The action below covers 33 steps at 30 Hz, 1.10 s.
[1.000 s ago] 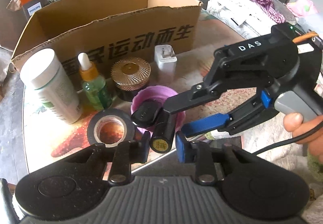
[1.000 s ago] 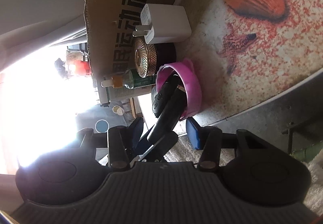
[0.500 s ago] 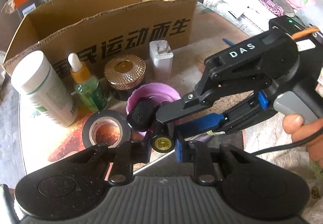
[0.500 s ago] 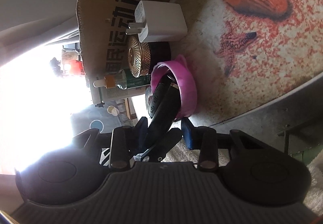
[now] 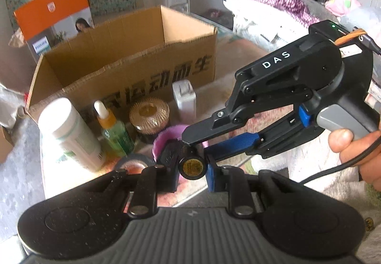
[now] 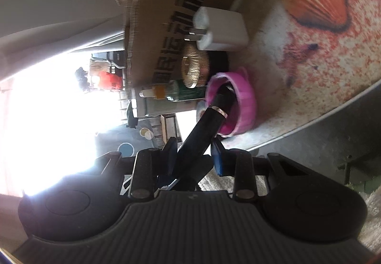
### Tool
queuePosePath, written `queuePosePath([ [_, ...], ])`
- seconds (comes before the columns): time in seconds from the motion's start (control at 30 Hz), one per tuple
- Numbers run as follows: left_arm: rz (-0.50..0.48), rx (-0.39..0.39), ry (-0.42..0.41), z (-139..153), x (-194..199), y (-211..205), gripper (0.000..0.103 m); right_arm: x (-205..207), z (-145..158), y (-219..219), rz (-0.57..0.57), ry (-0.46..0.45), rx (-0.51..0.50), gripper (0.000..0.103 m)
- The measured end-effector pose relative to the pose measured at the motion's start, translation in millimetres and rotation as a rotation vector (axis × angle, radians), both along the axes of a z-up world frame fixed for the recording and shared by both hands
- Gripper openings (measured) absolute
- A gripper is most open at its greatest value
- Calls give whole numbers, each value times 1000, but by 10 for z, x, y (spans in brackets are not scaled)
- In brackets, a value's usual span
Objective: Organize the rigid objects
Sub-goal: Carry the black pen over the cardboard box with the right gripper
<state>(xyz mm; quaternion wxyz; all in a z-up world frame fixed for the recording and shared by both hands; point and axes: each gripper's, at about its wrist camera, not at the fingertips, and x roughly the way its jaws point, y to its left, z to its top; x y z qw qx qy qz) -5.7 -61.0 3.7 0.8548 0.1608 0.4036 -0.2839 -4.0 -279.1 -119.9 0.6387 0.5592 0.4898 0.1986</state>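
On the desk (image 5: 59,168), at nine o'clock of the pink plastic bowl (image 5: 164,140), stood a white bottle (image 5: 71,133). The left gripper (image 5: 191,176) had its fingers clamped on the black cylindrical tube (image 5: 191,166), its far end in the bowl. At three o'clock, the right gripper (image 6: 194,153) had just been closing, fingers flanking the same tube, contact unclear. Two opposing pulls could twist it loose or tip the bowl!

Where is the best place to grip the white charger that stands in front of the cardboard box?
Probably grip the white charger across its flat sides, below the prongs, coming from above. It stands upright with the prongs on top; the cardboard box blocks it behind.
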Motion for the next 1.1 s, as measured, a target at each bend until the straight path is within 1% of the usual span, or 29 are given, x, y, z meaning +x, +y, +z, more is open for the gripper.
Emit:
queuePosePath([
  [0.1,10,-12,-45,167,-4,23,23,16,187,12,6,-49,-15,30],
  [0.2,39,-34,-83,372,84,67,23,104,439,59,28,-113,-48,30],
  [0.27,62,-54,-110,517,181,114,23,218,651,99,53,-176,-77,30],
  [0.37,102,-86,-135,726,411,194,23,453,958,153,90,-265,-108,30],
  [0.43,123,-92,-146,833,596,232,23,656,1136,199,115,-310,-124,30],
  [0.57,174,-75,-148,928,1053,294,23,1147,1373,323,163,-346,-154,30],
  [0.6,185,-65,-134,921,1181,316,23,1282,1410,366,180,-354,-167,29],
  [0.67,216,-47,-83,884,1449,361,23,1572,1433,444,209,-327,-175,29],
  [0.73,234,-31,-32,804,1697,420,23,1857,1359,516,236,-274,-172,29],
  [0.83,257,-5,66,632,2042,499,23,2246,1146,607,275,-162,-152,31],
  [0.97,282,33,176,411,2291,601,23,2545,826,756,308,-26,-118,31],
  [1.03,293,56,197,333,2379,648,23,2635,681,801,313,31,-104,32],
  [1.1,300,76,195,300,2364,642,24,2719,552,865,317,75,-90,32],
])
